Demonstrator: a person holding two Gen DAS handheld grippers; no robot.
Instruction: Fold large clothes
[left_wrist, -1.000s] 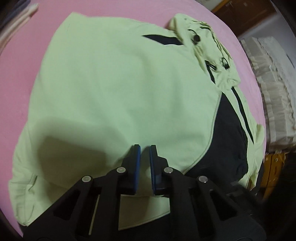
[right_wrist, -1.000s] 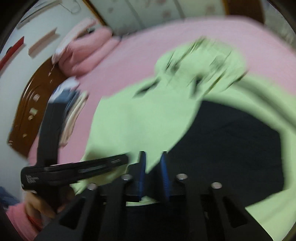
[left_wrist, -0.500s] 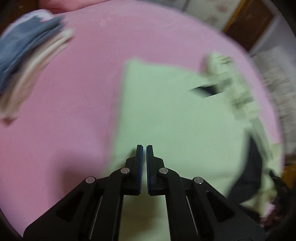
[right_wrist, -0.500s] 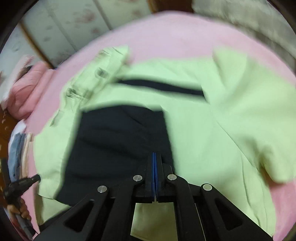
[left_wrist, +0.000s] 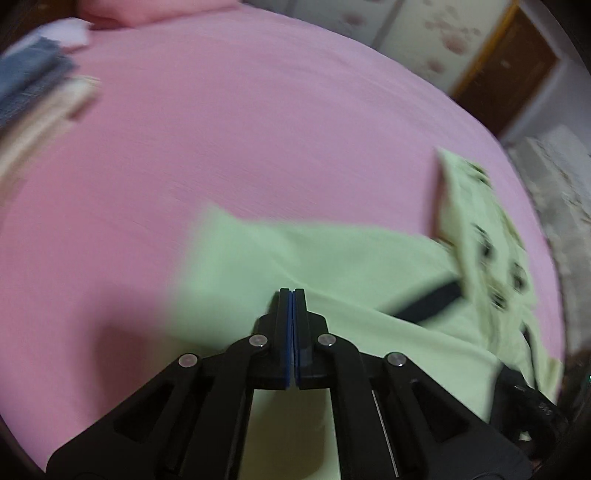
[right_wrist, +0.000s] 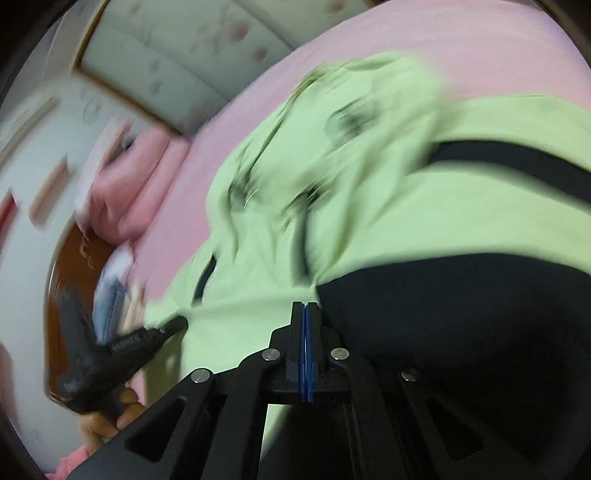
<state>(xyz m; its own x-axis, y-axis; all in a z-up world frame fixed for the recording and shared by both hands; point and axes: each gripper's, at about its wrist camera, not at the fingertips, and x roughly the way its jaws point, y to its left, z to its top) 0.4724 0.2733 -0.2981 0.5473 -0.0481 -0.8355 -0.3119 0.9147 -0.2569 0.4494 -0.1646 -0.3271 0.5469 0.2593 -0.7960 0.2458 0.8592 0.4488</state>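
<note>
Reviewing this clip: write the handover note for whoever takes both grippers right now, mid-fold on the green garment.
Left gripper: jaws together over the light green garment; a grip on cloth cannot be confirmed.
Right gripper: jaws together at the garment's dark panel; same doubt.
Garment lies bunched on the pink bed, collar end away from the grippers. Folded stack sits at the far left.
Done: no neat fold visible. Left: flatten, fold, stack.
</note>
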